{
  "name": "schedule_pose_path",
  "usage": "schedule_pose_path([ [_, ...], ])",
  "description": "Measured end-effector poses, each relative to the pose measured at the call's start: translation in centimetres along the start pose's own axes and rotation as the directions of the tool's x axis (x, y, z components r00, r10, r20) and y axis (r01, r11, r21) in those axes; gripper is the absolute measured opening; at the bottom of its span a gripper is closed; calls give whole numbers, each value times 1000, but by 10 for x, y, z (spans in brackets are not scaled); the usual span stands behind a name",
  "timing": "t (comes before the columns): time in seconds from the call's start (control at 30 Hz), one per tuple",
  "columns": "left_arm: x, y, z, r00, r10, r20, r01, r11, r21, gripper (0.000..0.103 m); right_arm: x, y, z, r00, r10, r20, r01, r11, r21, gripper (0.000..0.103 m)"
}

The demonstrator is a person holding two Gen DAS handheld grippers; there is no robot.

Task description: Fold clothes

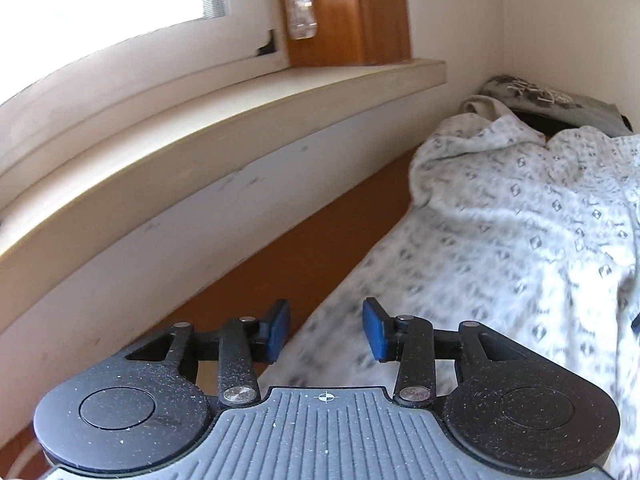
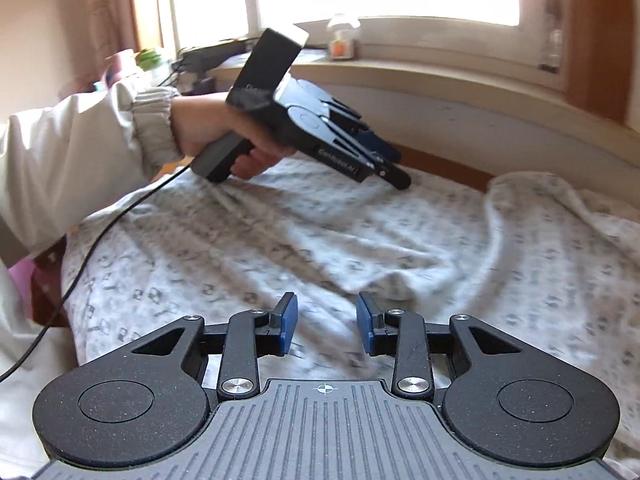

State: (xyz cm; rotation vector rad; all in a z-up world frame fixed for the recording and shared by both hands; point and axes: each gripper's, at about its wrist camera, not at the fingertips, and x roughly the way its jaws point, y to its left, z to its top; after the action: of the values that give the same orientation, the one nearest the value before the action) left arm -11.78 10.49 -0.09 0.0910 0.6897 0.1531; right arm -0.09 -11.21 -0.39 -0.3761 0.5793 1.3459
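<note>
We are looking at a large white patterned garment (image 2: 360,240) that is lying spread over the bed, rumpled, with one edge bunched up on the far right, near a grey printed piece of clothing (image 1: 552,100) that is sitting in the corner by the wall. We are judging the folding to be at an early stage: no neat fold is showing and creases are running across the cloth. The left gripper (image 2: 394,168) is hovering above the garment's far edge, by the windowsill (image 1: 240,92), its jaws standing partly apart with nothing between them. The right gripper (image 2: 326,326) is hanging over the near part of the cloth, jaws likewise partly apart and empty. On the left gripper's side we are reading "GenRobot.AI", though blurred.
</note>
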Motion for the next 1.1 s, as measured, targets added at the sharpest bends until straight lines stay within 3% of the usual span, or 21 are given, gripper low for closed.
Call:
schedule_pose_path([
  [0.1, -6, 13, -8, 1000, 1, 1, -1, 1000, -26, 44, 9, 7, 4, 1000, 8, -19, -9, 999, -32, 41],
  [0.27, -9, 28, -11, 1000, 15, -13, -16, 998, -54, 45, 19, 4, 2, 999, 20, -41, -22, 999, -41, 41],
  [0.3, -10, 30, -13, 1000, 24, -12, -25, 998, -54, 44, 19, 3, 1, 999, 25, -39, -27, 999, -38, 34],
  [0.37, -10, 32, -15, 999, 40, -9, -41, 997, -60, 44, 15, 4, -1, 999, 37, -34, -38, 998, -45, 10],
  [0.5, -10, 30, -15, 998, 60, -11, -61, 997, -55, 44, 0, 19, -7, 997, 75, -20, -77, 994, -84, 7],
  [0.63, -11, 31, -16, 996, 93, -18, -93, 995, -33, 44, -11, 38, -17, 988, 148, -41, -151, 984, -97, 7],
  [0.77, -13, 37, -19, 994, 110, -25, -111, 993, -41, 44, -8, 43, -21, 990, 130, -56, -135, 986, -97, 8],
  [0.83, -16, 38, -19, 993, 118, -32, -119, 992, -37, 44, -10, 39, -19, 991, 127, -40, -130, 988, -79, 12],
  [0.9, -26, 44, -23, 991, 129, -31, -130, 990, -47, 44, -13, 35, -15, 994, 106, -8, -106, 992, -69, 27],
  [1.1, -71, 71, -38, 986, 165, -10, -165, 983, -84, 45, 6, 41, 7, 994, 96, 48, -93, 994, -62, 31],
])
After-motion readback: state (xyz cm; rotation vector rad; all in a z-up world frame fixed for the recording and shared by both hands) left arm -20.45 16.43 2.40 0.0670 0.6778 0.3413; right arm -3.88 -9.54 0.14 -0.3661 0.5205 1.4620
